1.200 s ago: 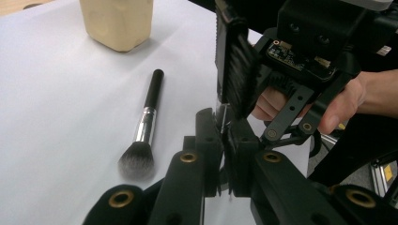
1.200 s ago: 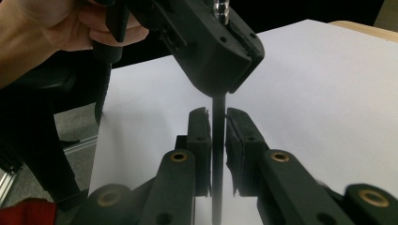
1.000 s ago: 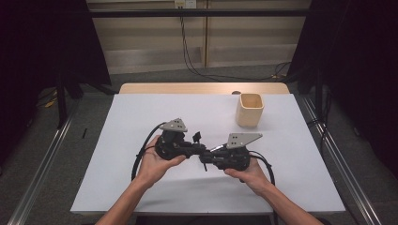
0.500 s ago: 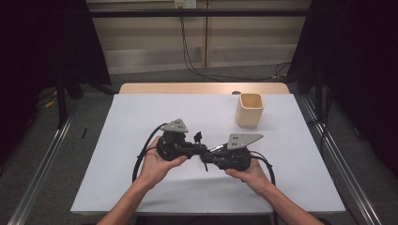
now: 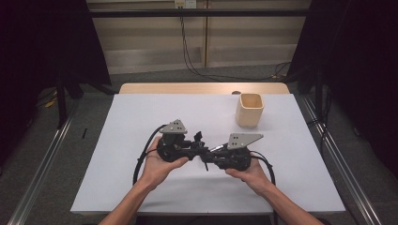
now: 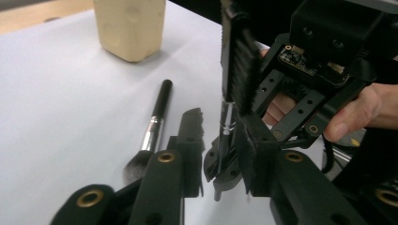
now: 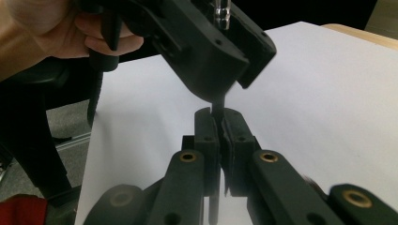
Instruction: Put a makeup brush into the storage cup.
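Opening is what I read on the left gripper (image 6: 220,140): its jaws have just been spreading, and in its own view they stand apart, with the held brush (image 6: 225,119) between them and a gap on either side of it. The right gripper (image 7: 218,126) is clamped: in its view the two pads press together on the thin dark shaft of that brush. I take this as a hand-over at its turning point, with the weight passing to the right gripper and the left one free to back away once it clears the shaft.

From the high view, both tools meet nose to nose above the near middle of the table (image 5: 141,122), each cradled in a hand. The held brush lies along the line between them, so its long axis runs about level and across the table from side to side. Its silver ferrule sits at the left gripper's end, so I judge the bristle head points that way and the handle end sits in the right gripper's pads; I cannot make out the bristles for certain.

Just beyond the jaws a spare brush (image 6: 152,131) lies flat on the white sheet, bristles towards me, handle tip aimed at the cup (image 6: 129,28), which stands upright farther back
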Motion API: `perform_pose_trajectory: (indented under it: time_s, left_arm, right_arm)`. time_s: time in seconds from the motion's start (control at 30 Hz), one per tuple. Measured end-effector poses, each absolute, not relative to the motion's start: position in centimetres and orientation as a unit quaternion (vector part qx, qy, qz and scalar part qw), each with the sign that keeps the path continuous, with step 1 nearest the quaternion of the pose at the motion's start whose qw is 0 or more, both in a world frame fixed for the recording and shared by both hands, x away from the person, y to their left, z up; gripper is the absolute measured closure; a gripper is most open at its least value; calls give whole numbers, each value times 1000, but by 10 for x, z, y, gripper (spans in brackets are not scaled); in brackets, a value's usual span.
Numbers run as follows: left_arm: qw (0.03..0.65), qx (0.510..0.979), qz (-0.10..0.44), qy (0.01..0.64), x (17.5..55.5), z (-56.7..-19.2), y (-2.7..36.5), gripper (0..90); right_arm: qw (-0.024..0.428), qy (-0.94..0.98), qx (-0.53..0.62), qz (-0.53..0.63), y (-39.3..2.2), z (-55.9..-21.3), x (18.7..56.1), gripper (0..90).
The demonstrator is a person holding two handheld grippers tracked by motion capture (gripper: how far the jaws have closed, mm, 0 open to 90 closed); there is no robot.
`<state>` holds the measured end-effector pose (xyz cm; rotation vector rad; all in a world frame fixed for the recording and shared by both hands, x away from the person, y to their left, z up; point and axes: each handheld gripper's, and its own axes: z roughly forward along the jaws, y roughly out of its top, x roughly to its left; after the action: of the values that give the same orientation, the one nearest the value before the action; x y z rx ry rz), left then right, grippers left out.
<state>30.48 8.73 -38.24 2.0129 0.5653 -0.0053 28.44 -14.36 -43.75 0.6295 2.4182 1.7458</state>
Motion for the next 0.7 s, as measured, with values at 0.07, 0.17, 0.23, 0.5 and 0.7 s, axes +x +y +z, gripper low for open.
perform_pose_trajectory:
  time_s: [0.07,0.17,0.23,0.5,0.7]
  left_arm:
    - [501,833,5,237,305,-383,88,637]
    - [503,829,6,243,307,-385,90,576]
    - [502,830,18,244,307,-386,92,515]
    - [507,821,33,261,305,-388,96,275]
    - [507,816,56,273,305,-390,101,135]
  right_arm:
    - [49,792,207,572,-145,-437,285,866]
    - [53,792,212,570,-146,-437,285,867]
    - [54,793,214,568,-147,-437,286,866]
    - [59,788,222,571,-153,-435,286,866]
    - [64,786,229,570,-156,-435,287,866]
